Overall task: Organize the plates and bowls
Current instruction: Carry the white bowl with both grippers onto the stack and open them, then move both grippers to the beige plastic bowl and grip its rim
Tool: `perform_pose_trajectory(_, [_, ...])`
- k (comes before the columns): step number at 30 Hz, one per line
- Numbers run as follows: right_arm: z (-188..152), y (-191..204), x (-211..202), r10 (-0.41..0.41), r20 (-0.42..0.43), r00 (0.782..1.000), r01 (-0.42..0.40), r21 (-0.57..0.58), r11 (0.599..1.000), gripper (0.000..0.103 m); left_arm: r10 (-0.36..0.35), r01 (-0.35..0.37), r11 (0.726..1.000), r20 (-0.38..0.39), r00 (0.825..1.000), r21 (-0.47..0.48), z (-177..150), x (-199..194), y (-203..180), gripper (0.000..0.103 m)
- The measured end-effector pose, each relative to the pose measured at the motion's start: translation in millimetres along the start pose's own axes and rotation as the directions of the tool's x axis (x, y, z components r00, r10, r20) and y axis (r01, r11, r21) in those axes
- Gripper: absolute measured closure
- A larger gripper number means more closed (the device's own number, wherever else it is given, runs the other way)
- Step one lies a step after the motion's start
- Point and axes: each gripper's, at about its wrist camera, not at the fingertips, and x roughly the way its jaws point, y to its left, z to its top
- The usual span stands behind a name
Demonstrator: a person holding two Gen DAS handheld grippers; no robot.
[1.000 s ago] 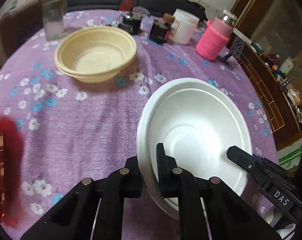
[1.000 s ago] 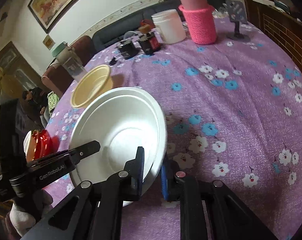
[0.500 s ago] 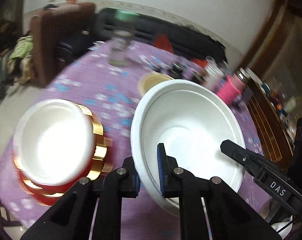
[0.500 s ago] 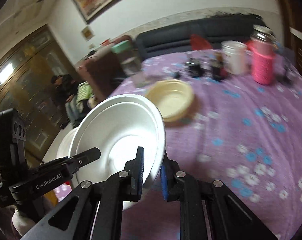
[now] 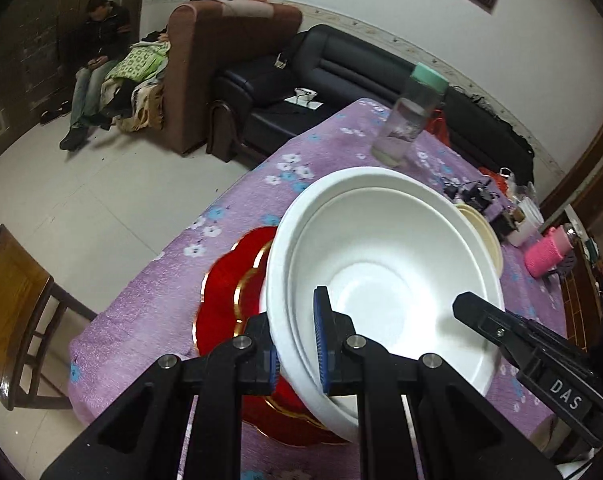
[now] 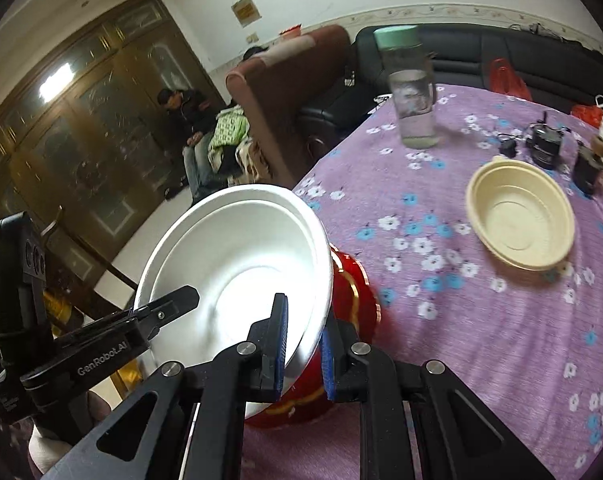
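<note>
In the left wrist view, we grip the near left rim of the white bowl [image 5: 381, 280] with our left hand-held gripper [image 5: 297, 344], its blue-padded jaws drawn narrow on the bowl's wall, one pad inside and one outside. Across the bowl our right hand-held gripper [image 5: 485, 320] reaches onto the opposite rim. The bowl sits tilted over a red plate with gold trim [image 5: 229, 300], which lies near the edge of the tabletop [image 5: 149, 312] under its purple flowered cloth; whether bowl and plate touch we cannot tell. Behind the white bowl a slice of a cream bowl [image 5: 483, 236] shows, and farther back stand a clear bottle with a green cap [image 5: 409, 120] and a cup in a pink knitted sleeve [image 5: 547, 256].

In the right wrist view, our right hand-held gripper [image 6: 303, 348] pinches the white bowl [image 6: 237, 264] at its near right rim, jaws narrow with the rim between the blue pads. Our left hand-held gripper [image 6: 173, 300] clasps the far left rim. The red plate with gold trim [image 6: 353, 292] peeks out beneath and to the right of the bowl. The cream bowl [image 6: 521, 220] rests well apart on the tabletop [image 6: 481, 340], with the clear bottle with a green cap [image 6: 413, 92] beyond it
</note>
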Motion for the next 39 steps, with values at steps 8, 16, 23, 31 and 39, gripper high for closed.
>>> perform_pose_trajectory(8, [0.1,-0.9,24.1,-0.037,-0.044,0.998,0.037,0.000,0.999,0.086,0.023,-0.023,1.000,-0.007,1.000,0.003,-0.3,11.5,6.2,0.069])
perform_pose_trajectory(16, [-3.6,7.8,20.9,-0.064,-0.007,0.998,0.064,-0.030,0.997,0.072,0.037,-0.036,0.999,0.075,0.996,-0.006,-0.7,-10.1,9.0,0.046])
perform_pose_trajectory(23, [-2.5,6.2,8.5,-0.061,0.091,0.994,0.064,-0.036,0.997,0.035,0.007,0.000,0.999,0.131,0.991,-0.048,-4.8,-33.8,16.8,0.038])
perform_pose_trajectory(31, [-9.4,-10.5,-29.0,-0.043,0.188,0.981,0.040,0.019,0.999,0.035,-0.022,0.025,1.000,0.188,0.982,-0.015,-19.2,-57.1,1.7,0.027])
perform_pose_trajectory(39, [-37.2,-44.7,-69.1,-0.084,0.239,0.967,0.069,0.072,0.995,0.031,-0.001,-0.029,0.991,0.224,0.975,0.132,-39.8,-60.7,-47.5,0.022])
